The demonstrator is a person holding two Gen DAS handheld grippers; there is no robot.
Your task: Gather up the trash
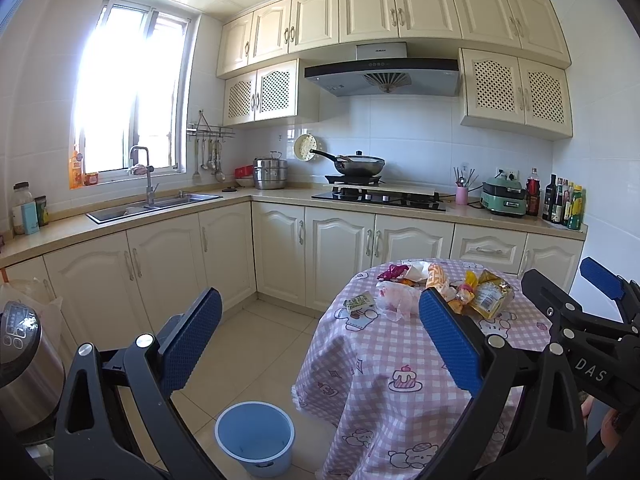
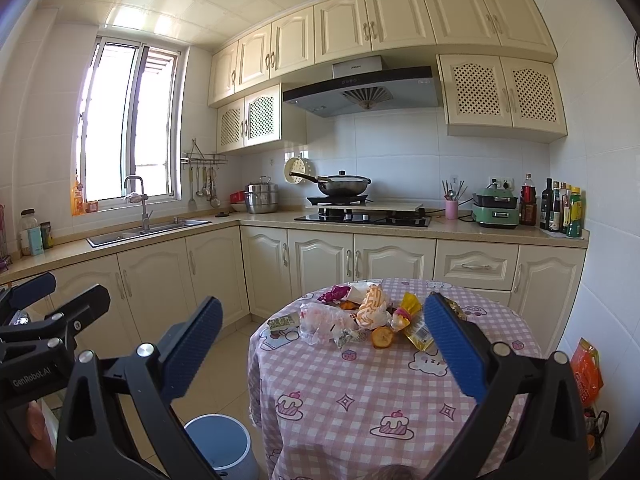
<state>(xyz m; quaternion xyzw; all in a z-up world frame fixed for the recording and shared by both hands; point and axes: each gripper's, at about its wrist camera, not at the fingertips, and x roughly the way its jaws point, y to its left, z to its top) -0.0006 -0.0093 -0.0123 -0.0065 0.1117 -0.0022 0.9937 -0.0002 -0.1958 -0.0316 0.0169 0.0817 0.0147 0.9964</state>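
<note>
The left tool [image 1: 320, 336] occupied the near foreground of the left wrist view, its two blue-padded fingers [image 1: 192, 340] spread wide apart and grasping nothing. The right tool [image 2: 322, 344] stood in the same released condition in the right wrist view, fingers wide apart and empty. Each tool appeared at the edge of the other's view: the right tool at 3 o'clock in the left view, the left tool at 9 o'clock in the right view.

Both tools were held above the near edge of a round counter [image 2: 360, 400] covered by a pink checked cloth with cartoon prints. The trash pile [image 2: 360, 316] lay at the far side of the counter, at 12 o'clock from the right tool, well apart from both tools. The pile comprised a crumpled clear plastic bag [image 2: 320, 322], an orange-and-white wrapper [image 2: 372, 304], a yellow packet [image 2: 416, 332], a purple wrapper [image 2: 336, 293] and a small green carton [image 2: 282, 323] at its left edge.

A blue bucket [image 1: 255, 438] stood on the floor just beside the counter, at 6 o'clock in the left view.
</note>
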